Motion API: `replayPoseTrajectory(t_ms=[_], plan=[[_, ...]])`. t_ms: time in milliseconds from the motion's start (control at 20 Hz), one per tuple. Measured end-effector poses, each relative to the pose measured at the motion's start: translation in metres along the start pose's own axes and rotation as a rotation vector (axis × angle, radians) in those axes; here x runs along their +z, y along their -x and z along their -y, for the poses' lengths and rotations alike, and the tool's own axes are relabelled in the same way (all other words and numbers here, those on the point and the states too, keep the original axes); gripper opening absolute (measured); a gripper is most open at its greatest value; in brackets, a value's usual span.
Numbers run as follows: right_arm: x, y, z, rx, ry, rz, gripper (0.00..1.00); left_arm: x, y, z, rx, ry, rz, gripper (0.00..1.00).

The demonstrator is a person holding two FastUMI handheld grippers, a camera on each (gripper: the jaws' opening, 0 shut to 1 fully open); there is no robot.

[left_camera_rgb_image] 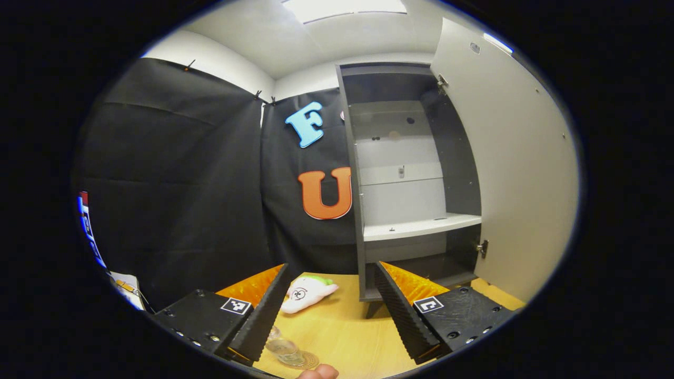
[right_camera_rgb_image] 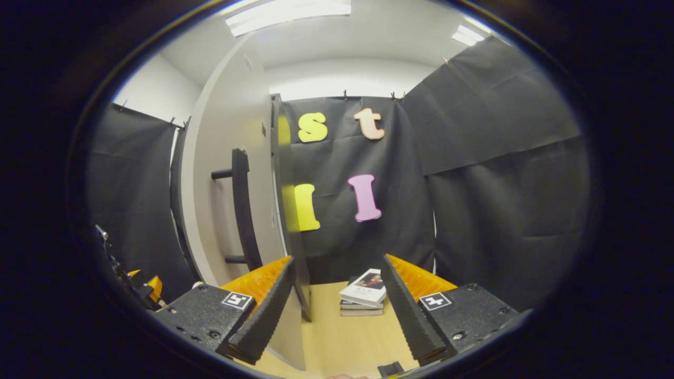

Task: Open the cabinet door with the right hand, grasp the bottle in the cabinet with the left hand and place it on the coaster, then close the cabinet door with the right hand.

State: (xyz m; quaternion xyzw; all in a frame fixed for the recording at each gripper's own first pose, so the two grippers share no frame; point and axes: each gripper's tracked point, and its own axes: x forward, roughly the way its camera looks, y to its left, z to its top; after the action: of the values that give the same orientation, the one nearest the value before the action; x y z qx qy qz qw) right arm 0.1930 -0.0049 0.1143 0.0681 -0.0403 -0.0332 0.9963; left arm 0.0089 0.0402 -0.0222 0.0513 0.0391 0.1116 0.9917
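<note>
Cabinet [left_camera_rgb_image: 410, 173] stands at the far side of the wooden table [left_camera_rgb_image: 342, 326], door [left_camera_rgb_image: 521, 158] swung wide to the right, shelves bare. Bottle [left_camera_rgb_image: 281, 347] sits on the coaster [left_camera_rgb_image: 308, 361] near the left gripper [left_camera_rgb_image: 331, 310], whose fingers are spread, grasping nothing. Right gripper [right_camera_rgb_image: 337, 310] released too, door edge [right_camera_rgb_image: 287, 210] and handle [right_camera_rgb_image: 242, 210] just ahead. Plush toy [left_camera_rgb_image: 305, 292] left of cabinet; stacked books [right_camera_rgb_image: 364, 292] farther off.

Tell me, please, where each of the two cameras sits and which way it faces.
Left gripper view: rides the left gripper, facing the open cabinet across the table; open fingers, bottle on its coaster between them.
Right gripper view: rides the right gripper, facing the door's edge, its handle and stacked books; open fingers.
Shared: the cabinet door, the table.
</note>
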Motion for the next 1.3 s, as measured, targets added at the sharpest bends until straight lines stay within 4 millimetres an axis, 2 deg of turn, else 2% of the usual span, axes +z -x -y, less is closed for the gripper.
replayPoseTrajectory(t_ms=[100, 250, 450, 550, 600, 700, 750, 800, 1100, 1150, 1200, 1300], plan=[[0.001, -0.004, 0.000, 0.004, 0.011, 0.010, 1.00, 0.015, 0.002, 0.011, -0.031, 0.001, -0.005, 0.96], [-0.009, -0.010, -0.004, 0.013, 0.005, -0.030, 1.00, 0.032, 0.007, 0.022, -0.063, -0.007, -0.010, 0.96], [0.004, -0.014, -0.013, 0.056, 0.003, -0.028, 1.00, 0.042, 0.011, 0.024, -0.074, -0.013, 0.005, 0.96], [0.017, -0.018, -0.014, 0.061, 0.031, -0.003, 1.00, 0.041, 0.011, 0.026, -0.077, -0.005, -0.004, 1.00], [0.018, -0.019, -0.010, 0.046, 0.055, -0.008, 1.00, 0.039, 0.011, 0.026, -0.077, -0.001, -0.008, 0.96], [0.021, -0.021, -0.008, 0.032, 0.083, -0.004, 1.00, 0.036, 0.013, 0.025, -0.072, -0.001, -0.012, 0.96], [0.022, -0.022, -0.014, 0.041, 0.084, -0.002, 1.00, 0.034, 0.014, 0.024, -0.071, -0.003, -0.012, 1.00], [0.022, -0.023, -0.020, 0.057, 0.081, -0.001, 1.00, 0.032, 0.013, 0.023, -0.069, -0.006, -0.014, 0.96], [0.019, -0.026, -0.024, 0.070, 0.086, -0.016, 0.97, 0.031, 0.016, 0.023, -0.071, -0.002, -0.019, 0.96], [0.020, -0.026, -0.024, 0.062, 0.091, -0.011, 0.94, 0.030, 0.016, 0.023, -0.071, -0.001, -0.023, 0.96], [0.021, -0.025, -0.024, 0.053, 0.104, -0.011, 0.97, 0.029, 0.017, 0.023, -0.071, 0.001, -0.025, 0.96], [0.022, -0.022, -0.026, 0.038, 0.134, -0.001, 0.97, 0.028, 0.016, 0.023, -0.070, 0.005, -0.029, 0.96]])
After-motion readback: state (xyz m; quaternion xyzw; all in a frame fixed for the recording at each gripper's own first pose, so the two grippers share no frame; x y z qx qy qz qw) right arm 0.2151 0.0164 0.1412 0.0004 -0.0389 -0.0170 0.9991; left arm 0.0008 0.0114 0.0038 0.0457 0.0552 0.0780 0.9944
